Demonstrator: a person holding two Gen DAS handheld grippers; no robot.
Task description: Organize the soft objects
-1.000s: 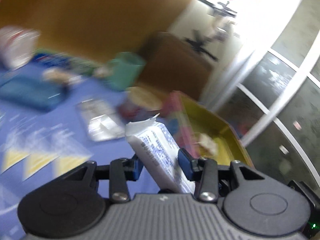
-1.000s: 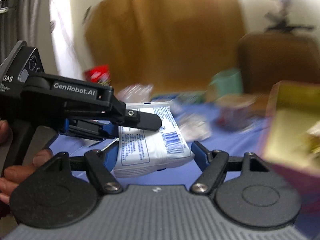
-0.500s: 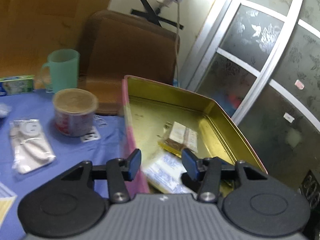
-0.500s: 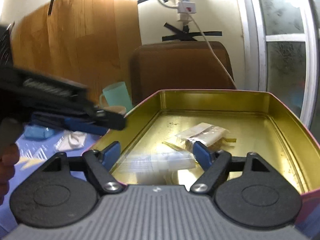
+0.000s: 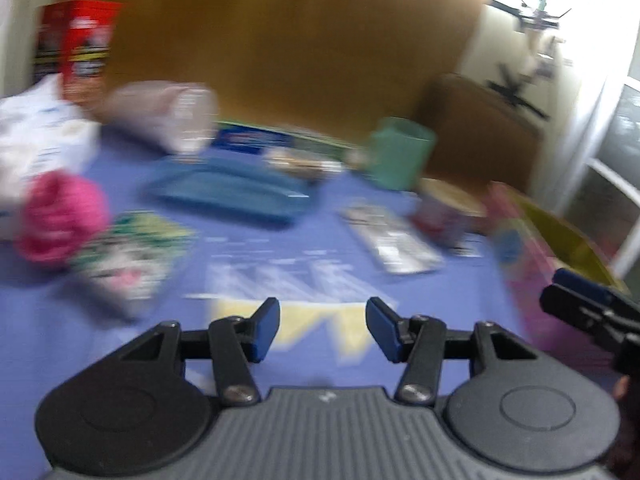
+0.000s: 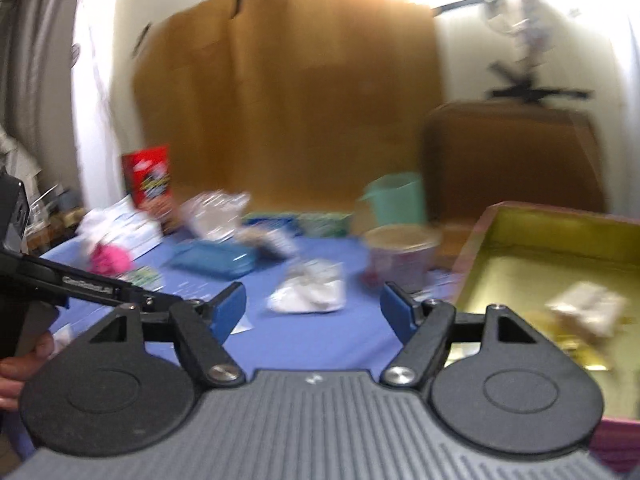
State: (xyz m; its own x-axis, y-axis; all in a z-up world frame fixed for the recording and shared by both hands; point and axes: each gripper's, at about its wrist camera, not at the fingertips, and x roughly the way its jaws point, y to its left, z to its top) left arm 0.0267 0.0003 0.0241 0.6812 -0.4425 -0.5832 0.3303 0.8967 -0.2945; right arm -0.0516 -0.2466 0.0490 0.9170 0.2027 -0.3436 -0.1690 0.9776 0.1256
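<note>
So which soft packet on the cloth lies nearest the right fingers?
The white crumpled packet, just ahead between the fingers; the blue pack and pink ball lie farther left.

A table with a blue cloth (image 6: 320, 336) carries many blurred things: a pink soft ball (image 5: 60, 220) at left, a blue pouch (image 5: 228, 192) in the middle, a green cup (image 5: 400, 152), a lidded tub (image 6: 400, 256), and a yellow tray (image 6: 560, 264) at right.
</note>
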